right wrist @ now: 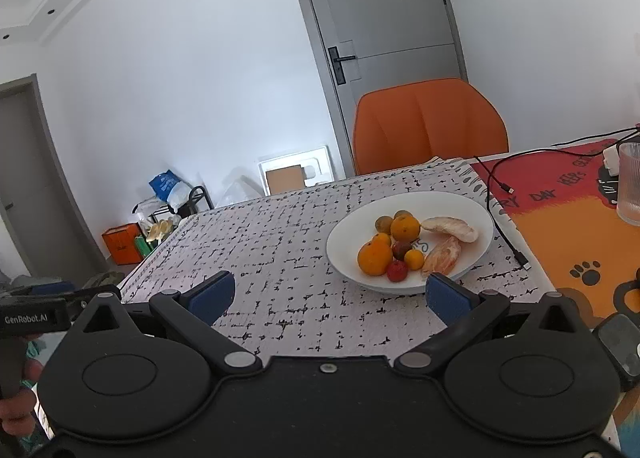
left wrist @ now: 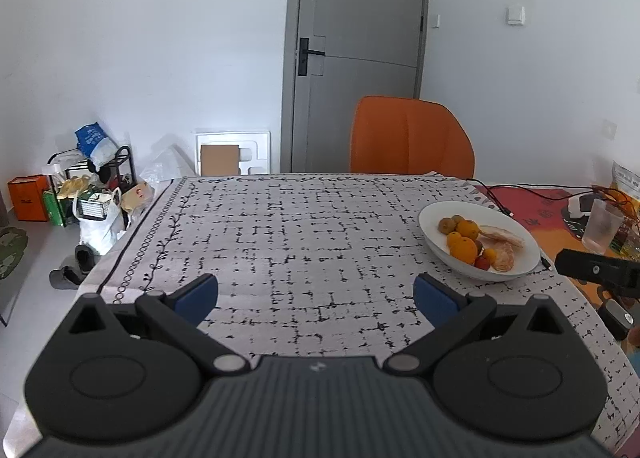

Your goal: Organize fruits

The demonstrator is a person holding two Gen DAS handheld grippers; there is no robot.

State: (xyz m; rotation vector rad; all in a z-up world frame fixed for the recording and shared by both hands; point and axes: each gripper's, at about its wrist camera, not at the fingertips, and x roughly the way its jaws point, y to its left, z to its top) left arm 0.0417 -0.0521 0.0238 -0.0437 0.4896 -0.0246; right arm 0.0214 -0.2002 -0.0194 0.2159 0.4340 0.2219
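Fruits (right wrist: 404,244) are all piled in the white plate (right wrist: 472,204) on the bench (right wrist: 280,242), tangerines, small red ones, peeled segments, so this fits either sorted already or waiting to be sorted. Both tongs, left (left wrist: 316,294) and right (right wrist: 330,292), are spread wide and hold nothing, hovering low and level over the cloth. Any pick should pinch gently, the peeled pieces look squishy

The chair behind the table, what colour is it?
The chair is orange. It shows best in the right wrist view, standing just past the far edge of the table.
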